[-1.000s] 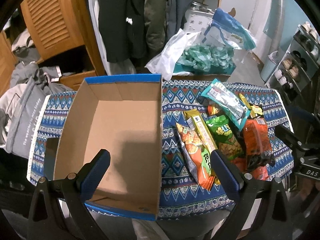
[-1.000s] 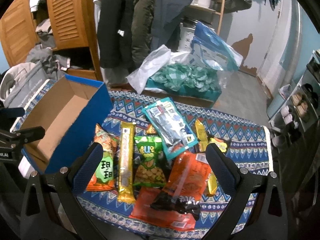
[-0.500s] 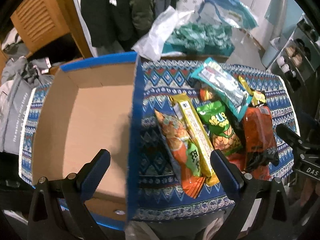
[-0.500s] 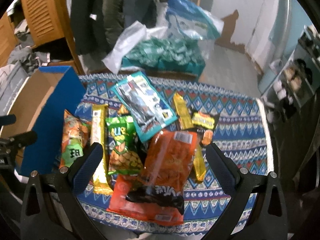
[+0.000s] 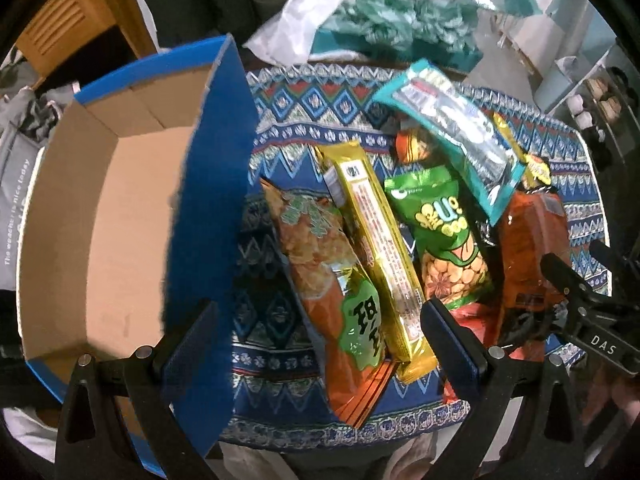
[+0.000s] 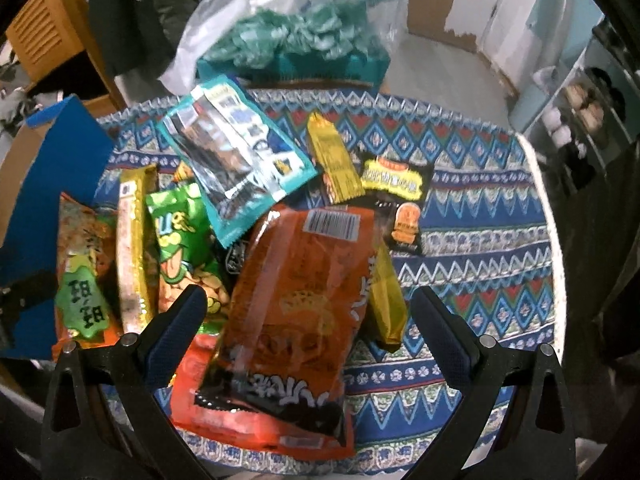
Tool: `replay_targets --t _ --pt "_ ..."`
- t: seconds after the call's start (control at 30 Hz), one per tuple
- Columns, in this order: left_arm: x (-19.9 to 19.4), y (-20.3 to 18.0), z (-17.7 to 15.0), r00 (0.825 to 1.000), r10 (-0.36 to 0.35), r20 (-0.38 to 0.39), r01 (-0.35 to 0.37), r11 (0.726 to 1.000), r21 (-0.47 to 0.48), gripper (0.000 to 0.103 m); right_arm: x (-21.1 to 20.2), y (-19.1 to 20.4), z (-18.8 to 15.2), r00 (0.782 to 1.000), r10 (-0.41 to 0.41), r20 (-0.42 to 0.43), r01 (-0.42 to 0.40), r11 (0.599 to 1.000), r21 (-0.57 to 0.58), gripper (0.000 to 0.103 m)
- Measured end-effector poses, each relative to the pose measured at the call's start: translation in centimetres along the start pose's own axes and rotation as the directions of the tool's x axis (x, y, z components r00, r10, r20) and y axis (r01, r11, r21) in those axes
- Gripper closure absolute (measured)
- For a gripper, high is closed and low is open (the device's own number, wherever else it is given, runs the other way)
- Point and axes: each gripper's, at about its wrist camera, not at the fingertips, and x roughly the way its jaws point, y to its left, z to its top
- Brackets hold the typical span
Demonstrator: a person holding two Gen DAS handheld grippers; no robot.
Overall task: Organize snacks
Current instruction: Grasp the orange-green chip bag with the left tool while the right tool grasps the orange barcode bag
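Several snack packs lie heaped on the patterned cloth point(image 6: 480, 216). My left gripper point(image 5: 320, 344) is open and empty, over an orange bag with a green label point(image 5: 332, 280) and a long gold pack point(image 5: 380, 248). A green peanut bag point(image 5: 440, 224) and a teal pouch point(image 5: 452, 128) lie right of them. An empty blue cardboard box point(image 5: 100, 216) stands at the left. My right gripper point(image 6: 308, 328) is open and empty, over a big orange bag point(image 6: 300, 292). The teal pouch point(image 6: 236, 152), a gold pack point(image 6: 334, 160) and a black packet point(image 6: 396, 200) lie beyond.
A white plastic bag point(image 5: 304, 20) and a teal bundle point(image 6: 296, 40) sit beyond the table's far edge. A wooden louvred cabinet point(image 5: 72, 24) and hanging coats stand at the back left. A shoe rack point(image 6: 588, 100) is at the right.
Both grippers have moved forward and down toward the snack heap. The left one has swung right, from over the box to over the orange bag and gold pack. Both stay open.
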Motion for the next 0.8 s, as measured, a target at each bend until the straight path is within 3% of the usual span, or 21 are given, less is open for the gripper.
replay_targets --t 0.2,0.4,0.57,0.8 --pt "2.3 -0.5 0.1 0.999 0.021 -0.049 -0.021 1.0 -0.001 0.002 2.0 0.3 -0.3 0.999 -0.023 -0.029 0.022 0.999 -0.027 0.003" --pt "3.1 -1.9 0.2 0.997 0.075 -0.021 -0.074 0.996 0.057 0.002 3.7 0.5 -0.3 0.998 -0.031 -0.05 0.028 0.999 -0.046 0.003" --pt "3.8 -2.7 0.1 0.991 0.133 -0.005 -0.132 0.986 0.1 0.002 4.5 0.6 -0.4 0.998 0.005 -0.065 -0.008 0.999 -0.041 0.014" --pt "3.3 -3.0 -0.2 0.995 0.101 -0.004 -0.1 0.99 0.099 0.004 4.7 0.9 -0.6 0.997 0.02 -0.069 -0.023 0.999 -0.039 0.021"
